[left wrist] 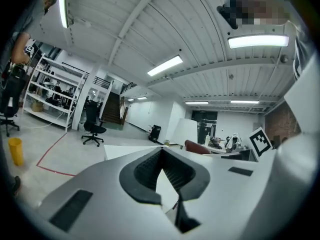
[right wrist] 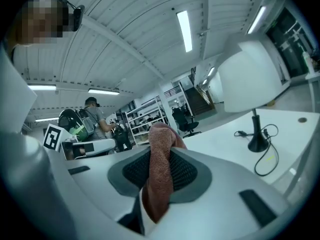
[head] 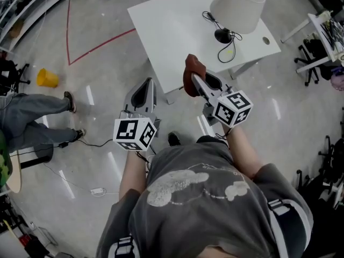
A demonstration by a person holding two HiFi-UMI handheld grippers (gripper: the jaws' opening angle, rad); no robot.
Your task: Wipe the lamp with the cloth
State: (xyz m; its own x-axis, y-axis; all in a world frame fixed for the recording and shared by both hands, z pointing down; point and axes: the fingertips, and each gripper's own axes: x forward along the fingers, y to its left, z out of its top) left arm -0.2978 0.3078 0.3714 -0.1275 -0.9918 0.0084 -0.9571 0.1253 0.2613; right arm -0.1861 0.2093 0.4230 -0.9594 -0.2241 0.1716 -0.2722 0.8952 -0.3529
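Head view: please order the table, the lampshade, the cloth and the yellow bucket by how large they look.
1. table
2. lampshade
3. cloth, only slightly ahead, and it is nearer the camera, so this place is unsure
4. yellow bucket

By white table [head: 171,34] bearing lamp [head: 237,5], right tongs [head: 195,81] with red-brown cloth [head: 191,69].

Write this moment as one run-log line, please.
stage: before wiping | right gripper: shut on reddish-brown terry cloth | left gripper: shut, empty | white-shaded lamp: untouched, on white table
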